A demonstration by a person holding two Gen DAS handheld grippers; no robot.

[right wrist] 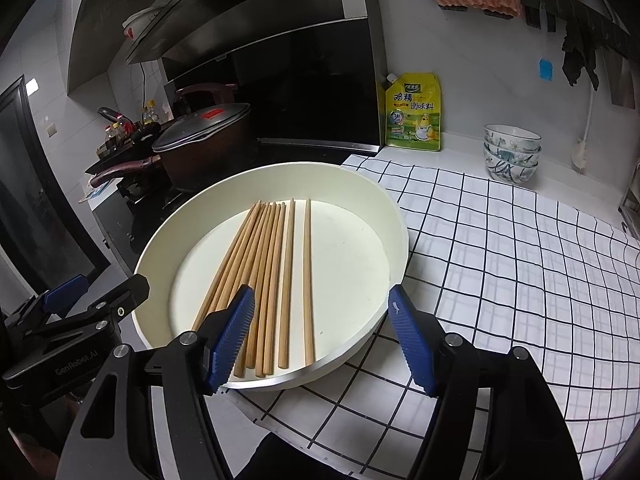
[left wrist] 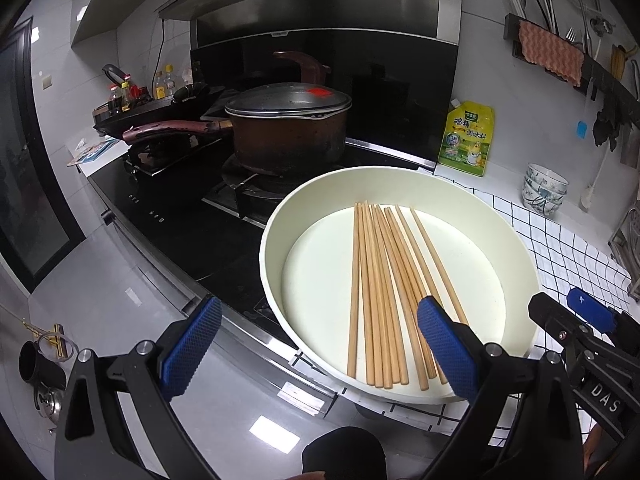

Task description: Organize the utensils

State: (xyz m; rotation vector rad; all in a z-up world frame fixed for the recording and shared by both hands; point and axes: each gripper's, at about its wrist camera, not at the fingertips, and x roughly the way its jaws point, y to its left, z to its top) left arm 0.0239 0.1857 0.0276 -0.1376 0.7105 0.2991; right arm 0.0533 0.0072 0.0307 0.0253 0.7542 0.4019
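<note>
Not much we can read here: the yellow seasoning pouch (right wrist: 414, 112) against the far wall says 鸡精 调味料 in big characters. The left gripper (right wrist: 92, 304) body has "GenRobot.AI" printed on it, and the right gripper (left wrist: 588, 320) shows "DAS". Smaller print on the pouch is too tiny for us.

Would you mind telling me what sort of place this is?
Most likely a home kitchen: a lidded pot sits on a gas stove under a range hood, with chopsticks nearby.
</note>
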